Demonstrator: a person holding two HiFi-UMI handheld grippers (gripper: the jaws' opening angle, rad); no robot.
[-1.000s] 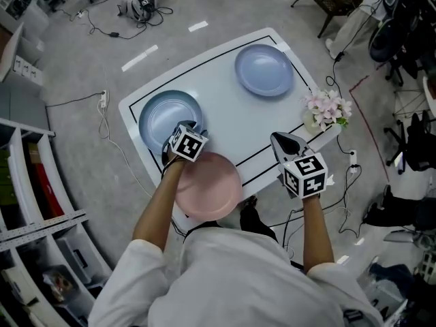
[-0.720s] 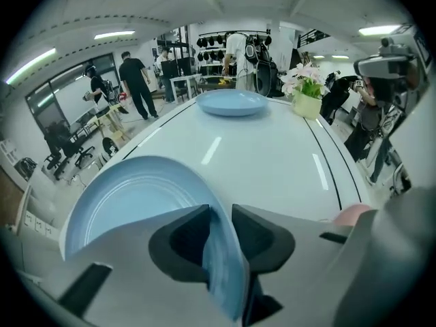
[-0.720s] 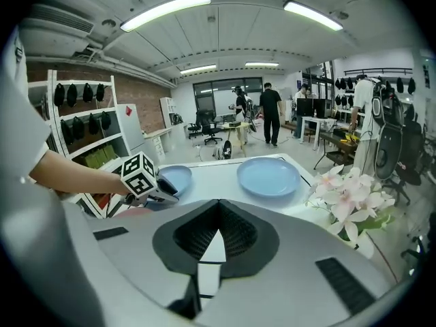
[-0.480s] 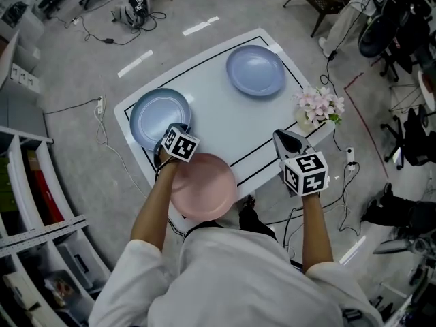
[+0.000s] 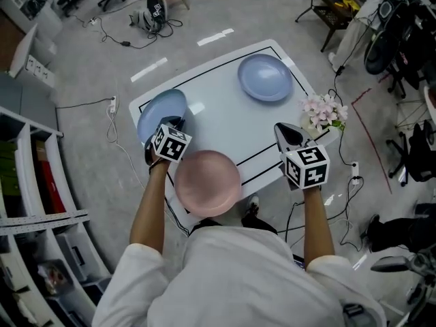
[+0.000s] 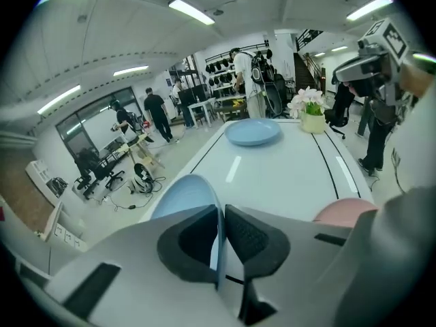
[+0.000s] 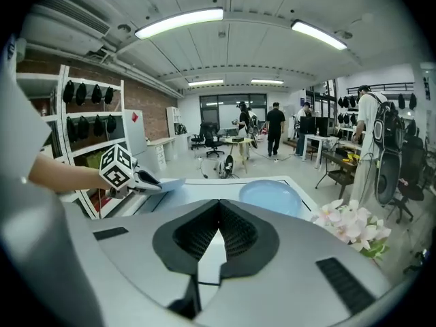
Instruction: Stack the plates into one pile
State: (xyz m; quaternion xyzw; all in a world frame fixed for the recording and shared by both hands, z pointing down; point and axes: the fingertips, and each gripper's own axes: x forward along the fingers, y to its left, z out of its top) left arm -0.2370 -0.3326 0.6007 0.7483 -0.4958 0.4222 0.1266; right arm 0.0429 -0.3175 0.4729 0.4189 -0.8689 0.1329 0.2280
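Note:
On the white table (image 5: 218, 118) lie three plates. A light blue plate (image 5: 161, 109) at the left is tipped up, and my left gripper (image 5: 168, 125) has its near rim between the jaws, which are still closing. In the left gripper view the pads (image 6: 251, 236) press on that thin rim (image 6: 219, 240). A pink plate (image 5: 208, 182) lies at the near edge, right of the left gripper. A second blue plate (image 5: 266, 78) lies at the far right corner. My right gripper (image 5: 289, 134) hovers shut and empty over the table's right edge.
A vase of pink flowers (image 5: 324, 112) stands on the table's right edge, just beyond the right gripper. Cables and a power strip (image 5: 112, 105) lie on the floor left of the table. Shelving (image 5: 34, 203) lines the left side. People stand far off (image 7: 276, 129).
The left jaws have closed from wide open onto the light blue plate's near rim, and the plate now looks tilted rather than flat. The right gripper has stayed where it was.

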